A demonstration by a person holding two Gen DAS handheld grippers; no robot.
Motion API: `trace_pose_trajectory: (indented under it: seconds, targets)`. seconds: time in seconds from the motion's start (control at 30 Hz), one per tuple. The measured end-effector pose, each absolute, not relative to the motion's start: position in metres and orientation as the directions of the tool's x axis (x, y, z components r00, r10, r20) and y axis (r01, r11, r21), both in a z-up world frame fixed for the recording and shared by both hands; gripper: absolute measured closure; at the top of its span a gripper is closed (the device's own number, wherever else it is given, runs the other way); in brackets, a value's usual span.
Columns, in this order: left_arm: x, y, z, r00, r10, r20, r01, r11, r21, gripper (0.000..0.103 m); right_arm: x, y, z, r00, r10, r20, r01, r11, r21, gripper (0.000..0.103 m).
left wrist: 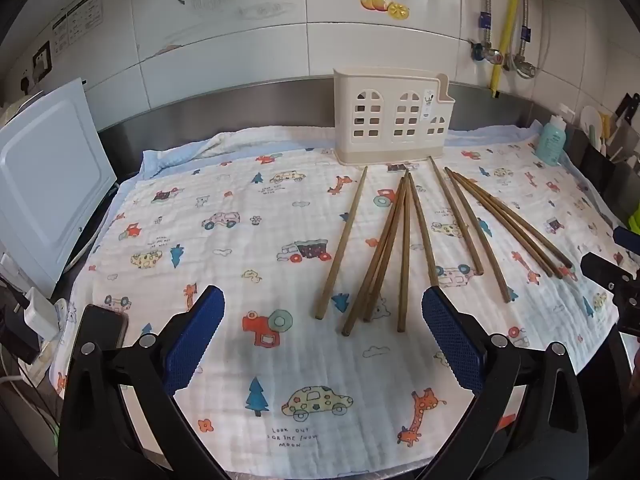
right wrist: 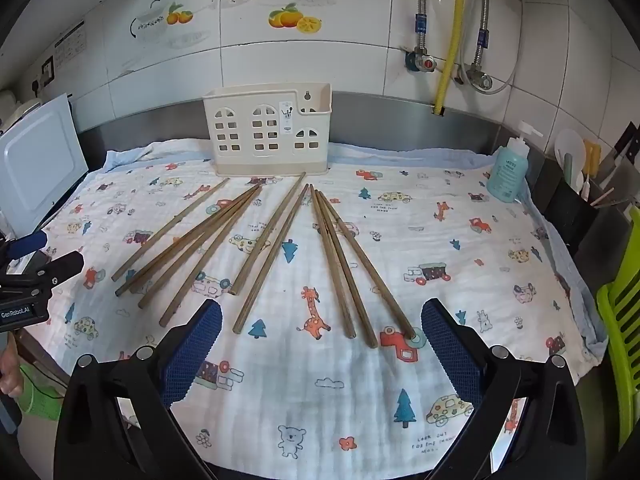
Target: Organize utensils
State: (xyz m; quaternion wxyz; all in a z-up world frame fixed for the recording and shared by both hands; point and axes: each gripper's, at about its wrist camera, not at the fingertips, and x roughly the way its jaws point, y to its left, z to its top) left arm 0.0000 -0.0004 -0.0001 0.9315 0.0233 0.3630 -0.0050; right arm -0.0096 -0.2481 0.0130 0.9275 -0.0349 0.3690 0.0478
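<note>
Chopsticks lie pointing toward holder.

Steel bench against a tiled wall, covered by a white cartoon-print cloth; on the cloth, ten wooden chopsticks fanned out loose, a cream utensil holder upright at the back, a teal pump bottle at the right edge
</note>
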Motion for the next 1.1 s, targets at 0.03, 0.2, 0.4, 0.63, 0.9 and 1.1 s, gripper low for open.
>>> trace_pose_trajectory:
  seconds: [0.03,0.2,0.4,0.63,0.9,1.1]
  targets:
    - [0.0,0.0,0.0,0.737,0.009,-0.676,0.025,0.999,0.041,0.005,-0.01,-0.248,0.013,0.727,0.057,-0.684,-0.114,0.993,-0.039,0.006]
    - [-0.002,0.0,0.004,0.748,-0.01,-0.664,0.035,0.999,0.024,0.005,-0.01,-0.248,0.012,0.726,0.049,-0.686,-0.109,0.993,-0.045,0.006]
    - [-0.005,0.002,0.003,0.766,-0.004,-0.643,0.032,0.999,0.033,0.005,-0.011,-0.246,0.02,0.734,0.054,-0.677,-0.115,0.992,-0.046,0.006]
    - [-0.006,-0.004,0.014,0.775,0.004,-0.632,0.023,0.999,0.034,0.005,-0.01,-0.243,0.024,0.74,0.058,-0.67,-0.121,0.991,-0.048,0.006]
    - [-0.007,-0.003,0.018,0.787,-0.002,-0.617,0.026,0.999,0.03,0.005,-0.01,-0.243,0.025,0.744,0.061,-0.666,-0.122,0.991,-0.045,0.006]
    - [-0.005,-0.003,0.019,0.792,0.001,-0.611,0.018,1.0,0.025,0.005,-0.009,-0.242,0.026,0.747,0.065,-0.661,-0.126,0.991,-0.045,0.006]
